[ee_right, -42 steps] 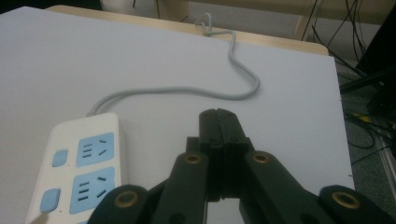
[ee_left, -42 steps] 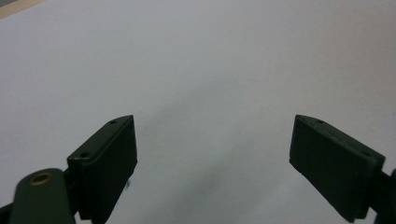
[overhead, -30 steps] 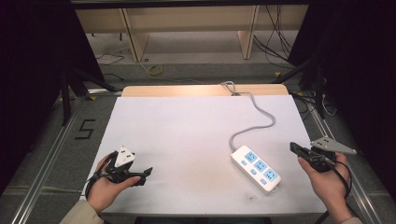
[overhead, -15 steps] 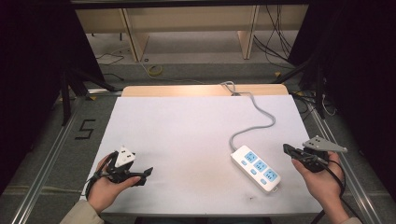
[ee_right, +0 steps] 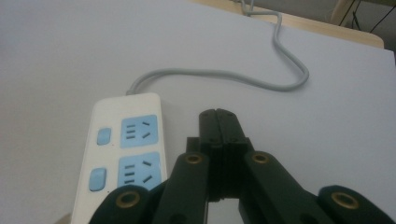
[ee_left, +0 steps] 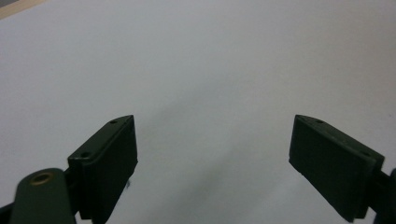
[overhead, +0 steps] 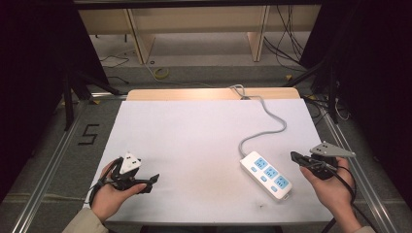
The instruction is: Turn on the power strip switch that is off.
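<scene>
A white power strip [overhead: 266, 174] with blue sockets lies at the table's right front, and its grey cable [overhead: 265, 131] snakes to the far edge. My right gripper [overhead: 293, 157] hovers just right of the strip, shut with nothing in it. In the right gripper view its closed tips [ee_right: 218, 114] point past the power strip [ee_right: 126, 149], which sits to their left, with the cable [ee_right: 261, 79] beyond. My left gripper [overhead: 149, 183] rests at the front left, pointing right. In the left gripper view it stands open [ee_left: 215, 163] over the bare white surface.
The white table top [overhead: 194, 136] has a wooden strip [overhead: 194, 93] along its far edge. Metal rails run along both sides. A "5" mark [overhead: 89, 134] is on the floor at the left. Wooden shelf legs [overhead: 137, 39] and loose cables stand beyond the table.
My right gripper has drifted a little left, closer to the power strip's end. The left gripper and the strip have stayed where they were.
</scene>
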Demonstrator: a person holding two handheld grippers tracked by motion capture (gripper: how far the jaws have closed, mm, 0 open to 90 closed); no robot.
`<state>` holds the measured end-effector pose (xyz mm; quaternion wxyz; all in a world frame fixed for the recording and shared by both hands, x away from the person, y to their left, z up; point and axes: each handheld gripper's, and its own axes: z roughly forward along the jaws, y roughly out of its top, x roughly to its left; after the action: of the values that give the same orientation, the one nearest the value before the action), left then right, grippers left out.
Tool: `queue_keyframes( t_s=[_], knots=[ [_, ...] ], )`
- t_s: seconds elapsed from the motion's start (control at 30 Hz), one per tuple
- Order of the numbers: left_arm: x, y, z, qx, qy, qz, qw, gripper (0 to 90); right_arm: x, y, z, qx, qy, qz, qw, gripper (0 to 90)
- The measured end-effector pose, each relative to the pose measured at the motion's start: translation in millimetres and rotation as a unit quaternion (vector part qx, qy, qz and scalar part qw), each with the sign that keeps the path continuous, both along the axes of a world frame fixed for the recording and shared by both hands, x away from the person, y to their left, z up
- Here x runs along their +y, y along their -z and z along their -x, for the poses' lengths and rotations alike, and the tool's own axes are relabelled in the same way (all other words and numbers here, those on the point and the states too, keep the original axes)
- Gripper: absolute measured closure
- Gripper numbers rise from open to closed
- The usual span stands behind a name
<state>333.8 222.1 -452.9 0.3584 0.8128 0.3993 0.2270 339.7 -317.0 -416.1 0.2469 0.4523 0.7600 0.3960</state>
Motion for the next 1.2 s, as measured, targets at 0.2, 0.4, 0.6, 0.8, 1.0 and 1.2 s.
queue_keyframes(
  t_s=[0.2, 0.4, 0.6, 0.8, 1.0, 1.2],
  knots=[
    [-0.3, 0.1, -0.1, 0.0, -0.001, 0.001, 1.0, 14.9, 2.4, -0.1, -0.6, 0.003, -0.005, 0.001, 1.0, 90.0],
    [-0.3, 0.2, -0.1, 0.0, 0.0, 0.0, 1.0, 14.9, 4.9, -0.7, -0.5, 0.008, -0.007, 0.002, 0.9999, 90.0],
    [-0.5, 0.3, -0.2, 0.0, 0.0, 0.001, 1.0, 14.9, 6.8, -0.8, -0.9, 0.011, -0.011, 0.001, 0.9999, 90.0],
    [-0.6, 0.3, -0.2, 0.0, 0.0, 0.001, 1.0, 15.0, 8.1, -1.5, -0.6, 0.014, -0.011, 0.001, 0.9998, 90.0],
    [-0.6, 0.2, -0.2, 0.0, 0.0, 0.001, 1.0, 15.1, 10.0, -1.6, -0.9, 0.016, -0.015, 0.001, 0.9998, 90.0],
    [-0.7, 0.2, -0.2, 0.0, 0.0, 0.001, 1.0, 15.0, 12.4, -1.4, -1.2, 0.019, -0.019, 0.002, 0.9996, 90.0]
  ],
)
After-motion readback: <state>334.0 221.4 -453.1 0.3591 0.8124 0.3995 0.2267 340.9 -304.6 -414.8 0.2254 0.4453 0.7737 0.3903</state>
